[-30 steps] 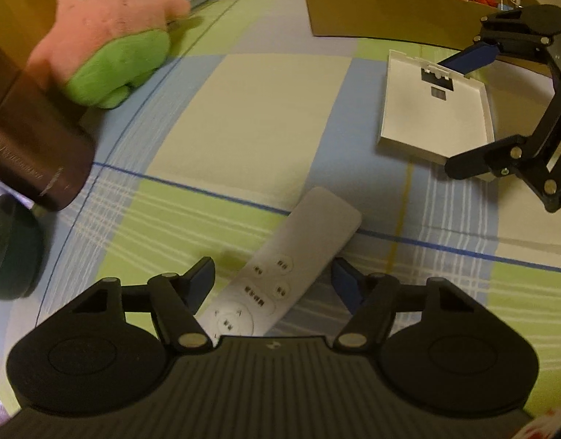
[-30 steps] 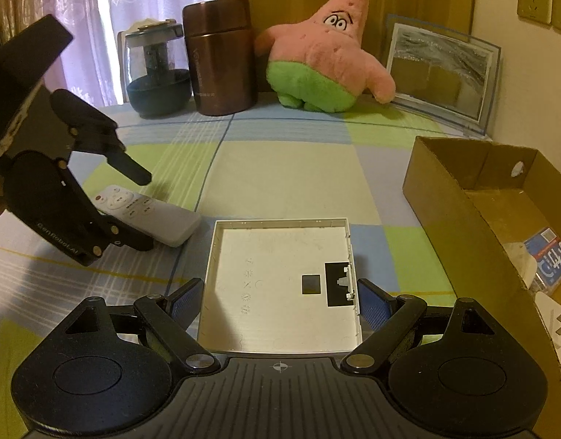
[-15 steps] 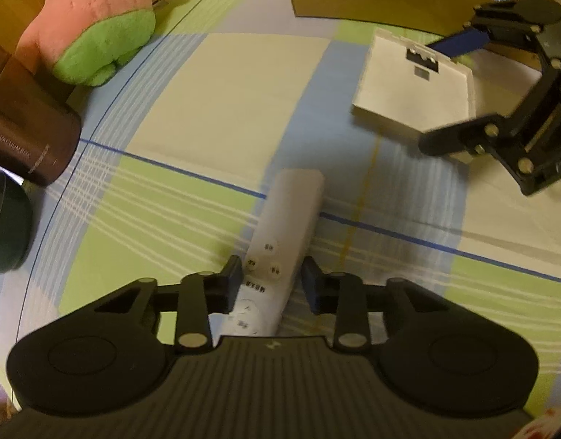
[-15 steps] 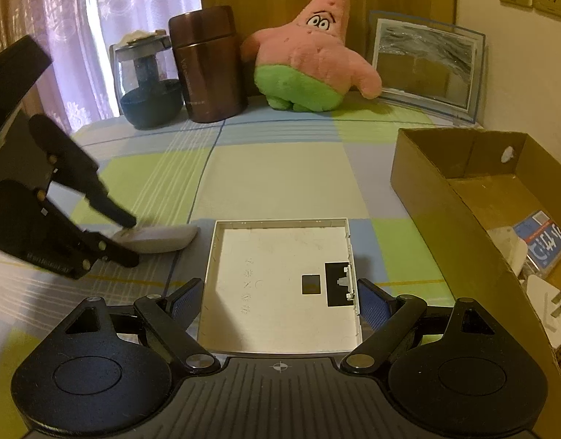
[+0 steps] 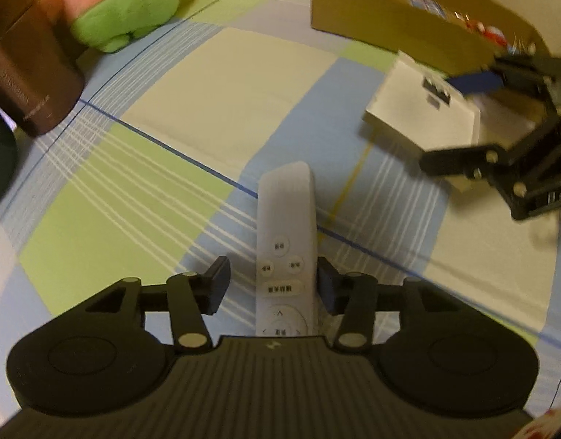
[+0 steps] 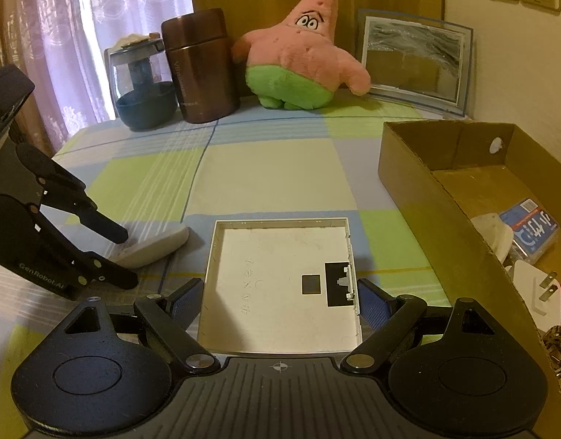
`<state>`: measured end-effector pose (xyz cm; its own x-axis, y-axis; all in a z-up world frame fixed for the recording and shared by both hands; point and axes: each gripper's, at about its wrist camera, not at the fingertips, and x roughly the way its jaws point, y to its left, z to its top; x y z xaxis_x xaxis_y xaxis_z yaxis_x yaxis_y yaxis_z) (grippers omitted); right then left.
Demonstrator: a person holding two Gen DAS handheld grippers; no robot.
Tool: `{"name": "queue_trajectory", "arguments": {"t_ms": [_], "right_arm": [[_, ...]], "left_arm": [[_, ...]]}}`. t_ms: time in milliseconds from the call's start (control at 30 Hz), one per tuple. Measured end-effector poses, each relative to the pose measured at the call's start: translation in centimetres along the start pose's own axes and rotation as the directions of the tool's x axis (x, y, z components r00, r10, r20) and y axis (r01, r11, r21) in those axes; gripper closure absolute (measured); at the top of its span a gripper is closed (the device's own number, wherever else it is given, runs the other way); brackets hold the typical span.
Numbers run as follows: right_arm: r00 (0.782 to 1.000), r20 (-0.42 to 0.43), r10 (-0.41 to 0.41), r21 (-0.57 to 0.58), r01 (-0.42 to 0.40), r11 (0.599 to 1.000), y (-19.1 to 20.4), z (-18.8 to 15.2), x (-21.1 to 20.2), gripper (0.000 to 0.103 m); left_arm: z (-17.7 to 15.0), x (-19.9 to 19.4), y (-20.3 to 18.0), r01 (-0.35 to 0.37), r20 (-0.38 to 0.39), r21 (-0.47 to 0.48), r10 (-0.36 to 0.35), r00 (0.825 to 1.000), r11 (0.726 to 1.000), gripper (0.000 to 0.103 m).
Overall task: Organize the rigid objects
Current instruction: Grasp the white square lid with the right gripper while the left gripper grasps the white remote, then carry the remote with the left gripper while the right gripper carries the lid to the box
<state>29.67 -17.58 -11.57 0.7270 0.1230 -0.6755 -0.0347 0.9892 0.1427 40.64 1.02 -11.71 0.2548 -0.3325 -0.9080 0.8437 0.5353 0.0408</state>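
A white remote [image 5: 286, 226] lies on the checked cloth, pointing straight away, between the fingers of my left gripper [image 5: 272, 274]. Its jaws are opening: the left pad stands clear of the remote and the right pad is close against its side. From the right wrist view the remote [image 6: 152, 248] peeks out between the left gripper's [image 6: 125, 258] fingers. My right gripper [image 6: 279, 301] is shut on a white square cover [image 6: 280, 274], pads on its two side edges. The left wrist view shows that cover [image 5: 415, 113] held slightly off the cloth by the right gripper [image 5: 445, 120].
An open cardboard box [image 6: 408, 190] with several small items stands at the right. Along the back are a glass pot [image 6: 141, 87], a brown flask [image 6: 200, 66], a pink and green plush star [image 6: 298, 55] and a framed picture [image 6: 412, 58].
The left jaws closed in on the remote, which swung from diagonal to pointing straight ahead, then widened again. The cover stayed fixed between the right gripper's fingers.
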Motion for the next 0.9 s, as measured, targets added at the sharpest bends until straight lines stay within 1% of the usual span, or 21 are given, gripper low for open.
{"name": "queue_trajectory", "arguments": {"t_ms": [67, 200, 300, 433, 533, 700, 767, 900], "right_arm": [[1.000, 0.002, -0.001, 0.001, 0.001, 1.000, 0.0, 0.0, 0.0, 0.018], [1.000, 0.003, 0.000, -0.001, 0.000, 1.000, 0.1, -0.1, 0.0, 0.018], [1.000, 0.004, 0.002, 0.003, -0.002, 1.000, 0.0, -0.1, -0.1, 0.018], [1.000, 0.016, 0.005, 0.009, -0.005, 1.000, 0.0, 0.1, -0.6, 0.018], [1.000, 0.025, 0.007, 0.015, -0.007, 1.000, 0.1, 0.4, -1.4, 0.018], [0.999, 0.043, 0.011, 0.031, -0.012, 0.999, 0.0, 0.8, -3.6, 0.018], [0.999, 0.053, 0.009, 0.034, -0.010, 0.999, -0.2, 0.9, -4.8, 0.018], [0.997, 0.074, -0.003, 0.039, 0.000, 0.999, -0.9, 1.1, -7.8, 0.018]], "left_arm": [[0.1, 0.2, 0.0, 0.020, 0.017, -0.033, -0.020, 1.000, 0.999, 0.055], [0.7, 0.6, -0.6, 0.022, 0.045, -0.055, -0.020, 0.999, 0.998, 0.056], [1.1, 0.7, -1.3, -0.007, 0.048, -0.050, 0.009, 0.999, 0.999, 0.069], [1.1, 0.4, -2.7, -0.079, 0.049, -0.036, 0.081, 0.996, 0.996, 0.069], [0.6, -0.2, -3.4, -0.106, 0.067, -0.094, 0.113, 0.991, 0.990, 0.069], [0.1, -2.3, -5.5, -0.146, 0.094, -0.199, 0.167, 0.982, 0.969, 0.070], [0.2, -3.3, -6.9, -0.165, 0.096, -0.220, 0.190, 0.977, 0.961, 0.070], [0.6, -5.9, -9.4, -0.182, 0.121, -0.262, 0.219, 0.968, 0.948, 0.070]]}}
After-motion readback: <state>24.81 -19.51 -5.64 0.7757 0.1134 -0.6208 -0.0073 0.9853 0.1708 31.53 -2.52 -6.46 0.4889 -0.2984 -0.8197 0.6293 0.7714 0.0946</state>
